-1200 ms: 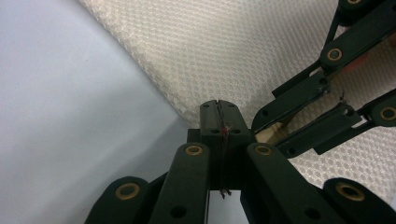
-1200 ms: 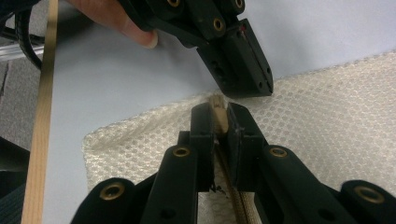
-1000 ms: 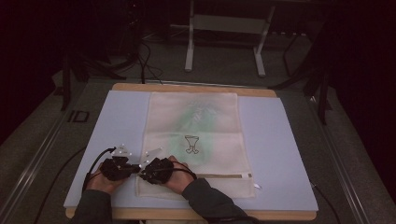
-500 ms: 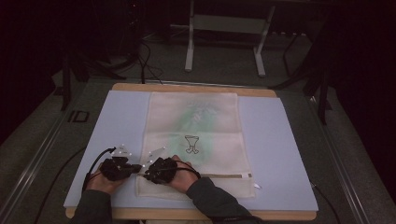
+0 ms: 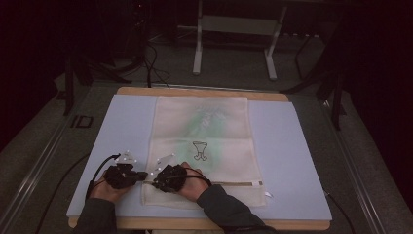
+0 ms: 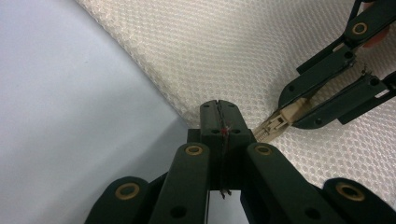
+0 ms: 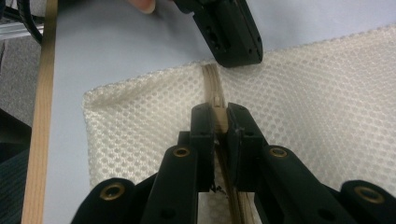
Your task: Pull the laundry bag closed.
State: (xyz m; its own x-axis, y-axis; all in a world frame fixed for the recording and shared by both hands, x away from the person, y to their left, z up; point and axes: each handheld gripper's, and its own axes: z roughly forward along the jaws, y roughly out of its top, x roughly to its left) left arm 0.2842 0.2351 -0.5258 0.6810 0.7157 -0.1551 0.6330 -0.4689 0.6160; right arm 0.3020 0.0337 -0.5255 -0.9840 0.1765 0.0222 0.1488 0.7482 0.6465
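On a pale blue mat [image 5: 292, 146], the mesh laundry bag [image 5: 204, 131] lies lengthwise twelve-to-six. Left gripper [image 5: 141, 176] pinches its nine-o'clock edge; right gripper [image 5: 155, 181] clamps the zipper slider [image 7: 218, 112], zipper [image 5: 234, 184] running three-to-nine.

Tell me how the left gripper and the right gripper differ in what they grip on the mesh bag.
The left gripper is shut on the edge of the mesh bag at the end of the zip, while the right gripper is shut on the beige zip slider, over the mesh. The left gripper lies partly over the blue mat; the right lies over the bag. Both are black, two-jawed, hand-held.
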